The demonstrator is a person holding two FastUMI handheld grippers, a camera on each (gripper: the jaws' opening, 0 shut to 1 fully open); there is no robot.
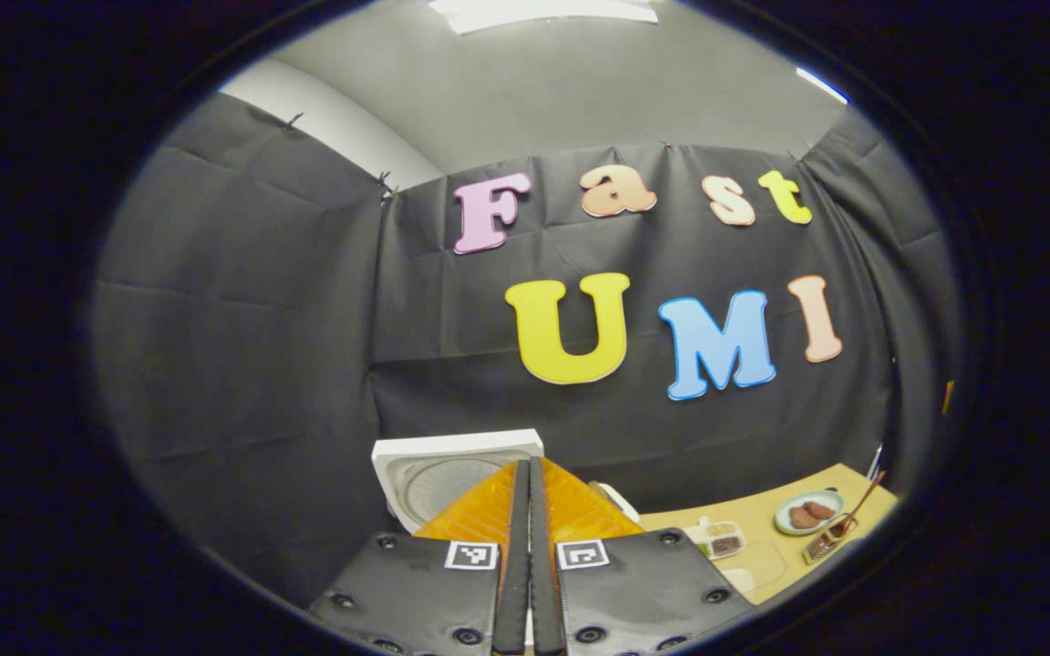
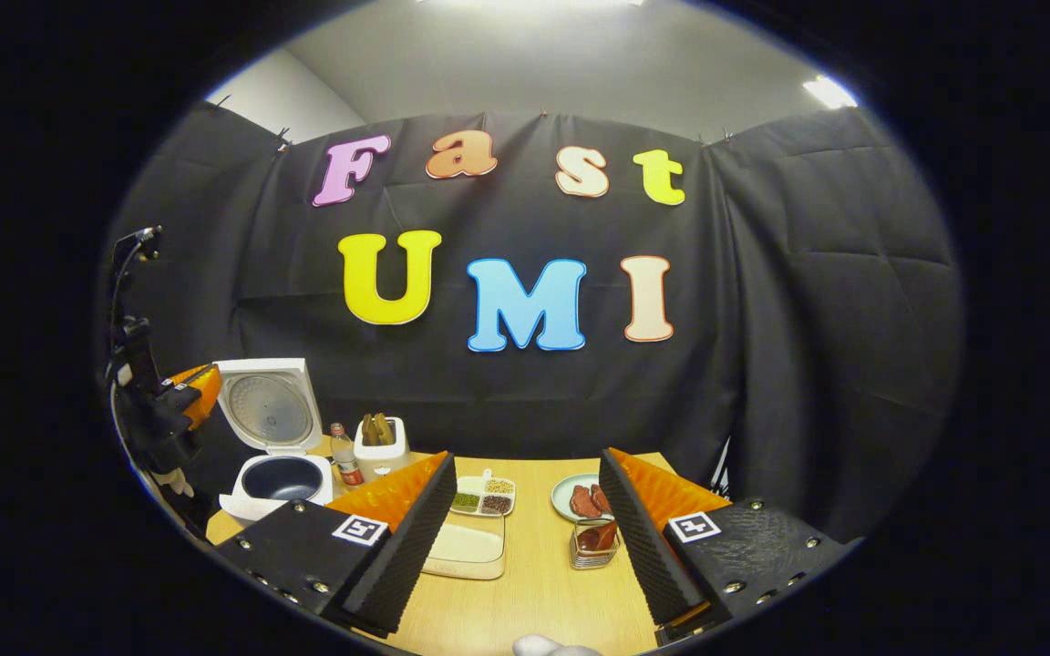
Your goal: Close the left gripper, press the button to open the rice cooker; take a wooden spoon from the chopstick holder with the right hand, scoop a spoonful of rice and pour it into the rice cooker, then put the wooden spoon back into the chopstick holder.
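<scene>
Here the left gripper has its jaws pressed together on nothing, raised before the rice cooker, whose lid stands open. The right gripper spreads its jaws wide above the surface, the chopstick holder with the wooden spoon between them.

Wooden table carries open rice cooker, bottle, toaster, compartment tray, rice box, plate, chopstick holder.
</scene>
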